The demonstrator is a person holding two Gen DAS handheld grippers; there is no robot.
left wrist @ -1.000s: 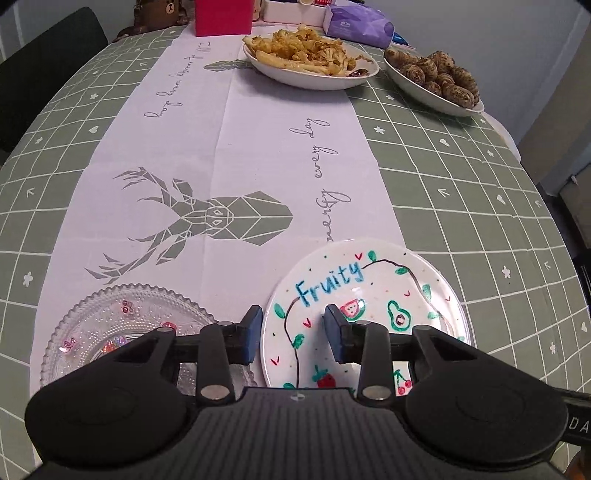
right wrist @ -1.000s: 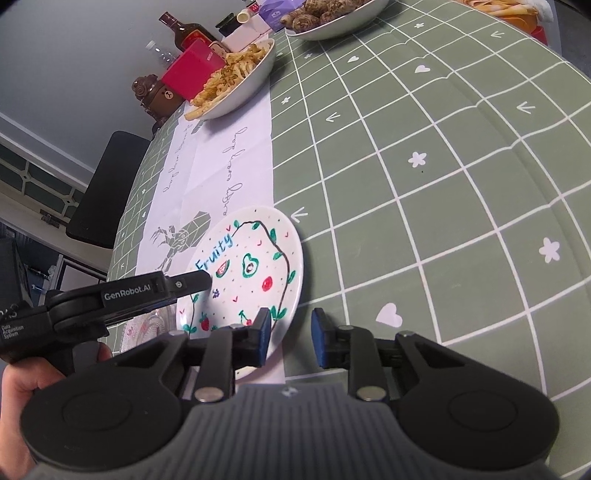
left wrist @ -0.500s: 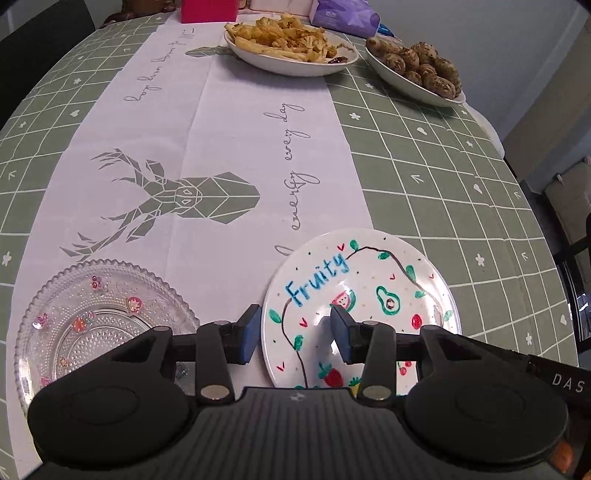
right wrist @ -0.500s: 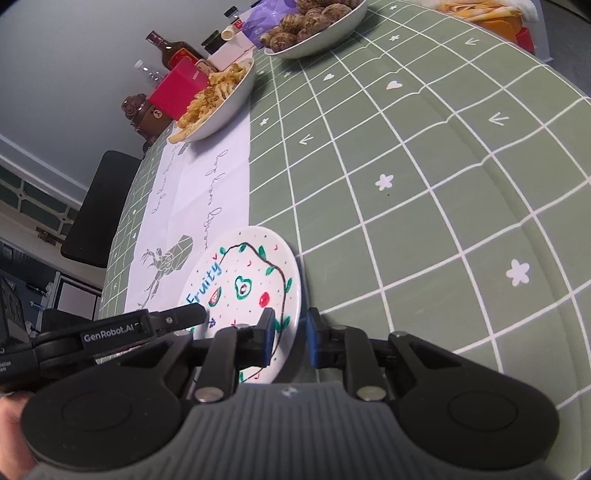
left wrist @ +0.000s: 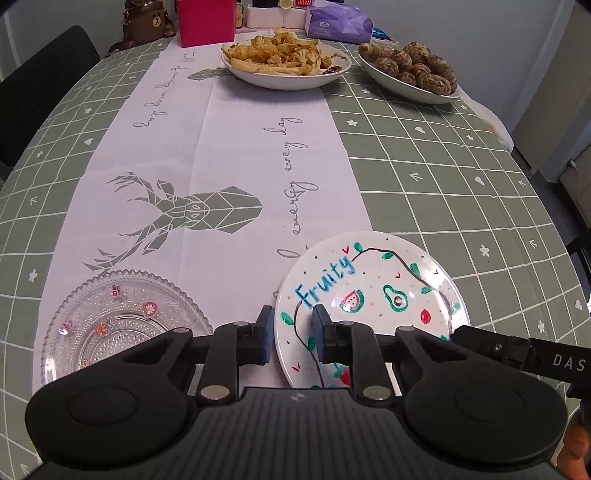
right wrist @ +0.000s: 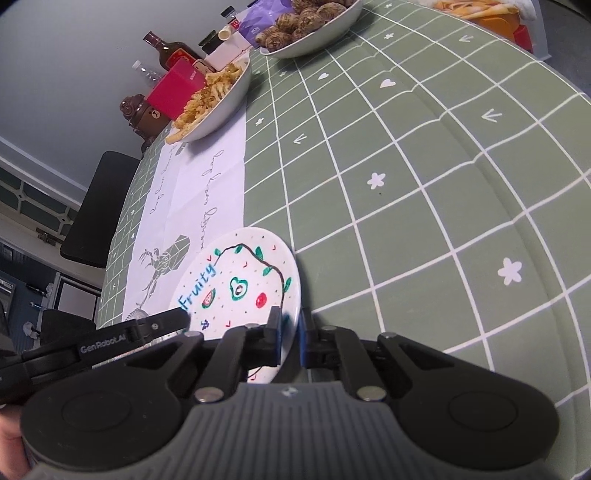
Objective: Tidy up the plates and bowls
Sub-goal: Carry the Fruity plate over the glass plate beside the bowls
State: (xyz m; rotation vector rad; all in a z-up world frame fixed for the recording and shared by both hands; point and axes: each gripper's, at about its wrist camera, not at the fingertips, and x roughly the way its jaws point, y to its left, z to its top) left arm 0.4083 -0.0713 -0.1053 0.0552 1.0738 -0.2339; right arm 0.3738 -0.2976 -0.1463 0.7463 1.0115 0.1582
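Observation:
A white plate painted "Fruity" (left wrist: 373, 295) lies at the near edge of the table, half on the white runner. In the right wrist view the plate (right wrist: 240, 280) has its near right rim between my right gripper's (right wrist: 290, 338) pads, which are closed on it. My left gripper (left wrist: 293, 338) is open over the plate's left rim, one finger on each side of the rim. A clear glass plate (left wrist: 118, 325) with small fruit decals lies just left of it.
A white bowl of fried food (left wrist: 284, 64) and a bowl of brown round food (left wrist: 410, 74) stand at the far end. A red box (left wrist: 207, 22), a purple bag (left wrist: 338, 24), bottles (right wrist: 173, 50) and a bear figure (left wrist: 146, 22) are behind them. A black chair (left wrist: 40, 88) is at the left.
My right gripper's jaws have narrowed from a wide gap onto the Fruity plate's rim. The left gripper stays open and has shifted a little over the plate's left rim.

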